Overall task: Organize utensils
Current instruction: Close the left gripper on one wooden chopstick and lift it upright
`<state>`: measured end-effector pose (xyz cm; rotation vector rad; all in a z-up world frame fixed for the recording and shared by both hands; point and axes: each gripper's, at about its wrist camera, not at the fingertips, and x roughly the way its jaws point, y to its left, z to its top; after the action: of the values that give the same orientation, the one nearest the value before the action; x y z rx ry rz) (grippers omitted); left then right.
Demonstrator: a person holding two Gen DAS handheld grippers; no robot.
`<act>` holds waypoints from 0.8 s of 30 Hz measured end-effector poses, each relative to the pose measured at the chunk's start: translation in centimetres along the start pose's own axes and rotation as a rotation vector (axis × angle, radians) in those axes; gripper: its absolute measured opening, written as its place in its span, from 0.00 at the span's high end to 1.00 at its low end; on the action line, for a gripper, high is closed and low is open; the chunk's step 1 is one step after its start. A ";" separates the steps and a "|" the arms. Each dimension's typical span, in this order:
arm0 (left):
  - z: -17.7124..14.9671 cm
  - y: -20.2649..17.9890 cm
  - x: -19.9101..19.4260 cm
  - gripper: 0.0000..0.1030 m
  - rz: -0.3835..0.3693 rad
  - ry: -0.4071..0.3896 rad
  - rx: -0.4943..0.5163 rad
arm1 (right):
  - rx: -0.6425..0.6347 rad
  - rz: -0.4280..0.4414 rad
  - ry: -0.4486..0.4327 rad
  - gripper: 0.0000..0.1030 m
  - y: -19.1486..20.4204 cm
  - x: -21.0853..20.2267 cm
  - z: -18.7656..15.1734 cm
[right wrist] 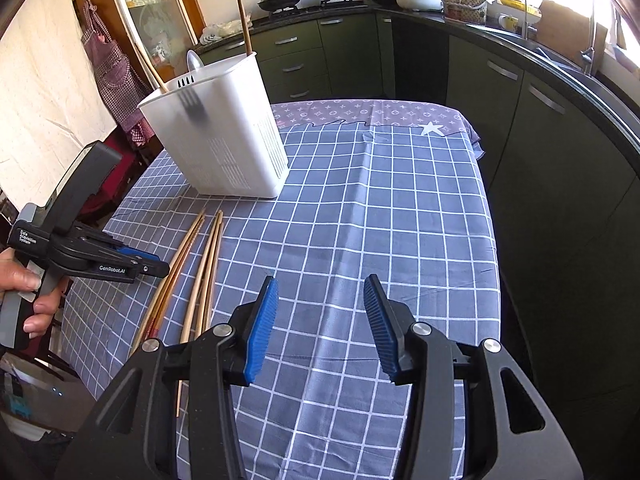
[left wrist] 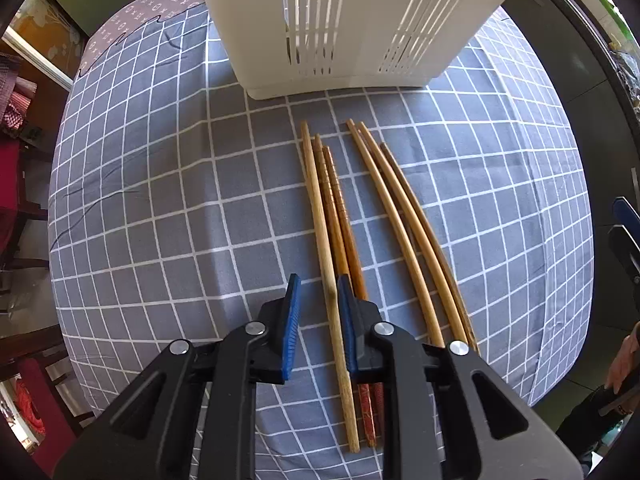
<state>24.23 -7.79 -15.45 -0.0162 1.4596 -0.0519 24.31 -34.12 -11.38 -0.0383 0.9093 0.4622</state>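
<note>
- Kitchen cabinets (right wrist: 420,56) in dark green surround a table with a grey-blue checked tablecloth (left wrist: 160,220), the surface for the work.
- On the cloth, at 12 o'clock in the left wrist view, stands a white slotted utensil holder (left wrist: 344,24). In the right wrist view it already holds two upright chopsticks (right wrist: 245,24) and what looks like a spoon, so I judge the task partly done.
- Six wooden chopsticks (left wrist: 384,208) lie flat before the holder, in two groups of three. Their long axes run from 6 to 12 o'clock, thin tips towards the holder, so these remain to be put in.
- Left gripper (left wrist: 318,292) points down at the near ends of the left group. Its blue pads stand narrow around the pale chopstick (left wrist: 320,216); a gap shows on one side, so no firm grasp yet, I think.
- Right gripper (right wrist: 320,304) hangs over bare cloth at 6 o'clock in its own view, its jaws apart and empty.
</note>
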 end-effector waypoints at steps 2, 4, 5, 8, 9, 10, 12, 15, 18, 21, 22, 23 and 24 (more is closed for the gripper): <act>0.1 0.1 0.3 0.85 0.004 0.006 -0.007 | 0.002 0.002 0.001 0.57 0.1 0.1 -0.1; 0.2 0.0 0.4 0.85 0.003 0.012 -0.007 | 0.001 0.005 0.005 0.57 0.1 0.2 -0.1; 0.5 -0.1 0.6 0.85 0.007 0.013 -0.006 | 0.000 0.007 0.007 0.57 0.2 0.3 -0.1; 0.7 -0.5 0.9 0.86 0.020 0.016 0.002 | -0.003 0.006 0.013 0.57 0.2 0.6 -0.1; 0.8 -0.6 1.0 0.87 0.021 0.019 0.003 | -0.005 0.005 0.014 0.57 0.3 0.6 -0.1; 1.3 -0.5 1.3 0.88 0.023 0.021 0.002 | -0.007 0.004 0.015 0.57 0.3 0.7 0.0; 1.7 -0.8 1.4 0.90 0.029 0.023 0.001 | -0.009 0.004 0.016 0.57 0.4 0.7 0.1; 2.3 -0.9 1.5 0.91 0.027 0.027 0.000 | -0.015 0.003 0.018 0.56 0.7 0.6 0.0; 2.3 -0.4 1.4 0.92 0.022 0.027 0.002 | -0.018 -0.002 0.025 0.56 0.8 0.6 0.0; 2.1 -0.1 1.3 0.93 0.013 0.025 0.002 | -0.021 -0.009 0.032 0.56 0.9 0.7 -0.1; 1.8 0.2 1.2 0.93 0.010 0.021 0.002 | -0.023 -0.010 0.034 0.56 1.0 0.7 -0.1; 1.7 0.4 1.1 0.93 0.007 0.017 0.002 | -0.024 -0.012 0.036 0.56 1.0 0.7 -0.1; 1.6 0.6 0.9 0.93 0.002 0.010 0.001 | -0.025 -0.013 0.038 0.56 1.1 0.7 -0.1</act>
<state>25.93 -7.24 -16.19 -0.0134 1.4695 -0.0508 24.14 -32.88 -11.76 -0.0762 0.9402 0.4618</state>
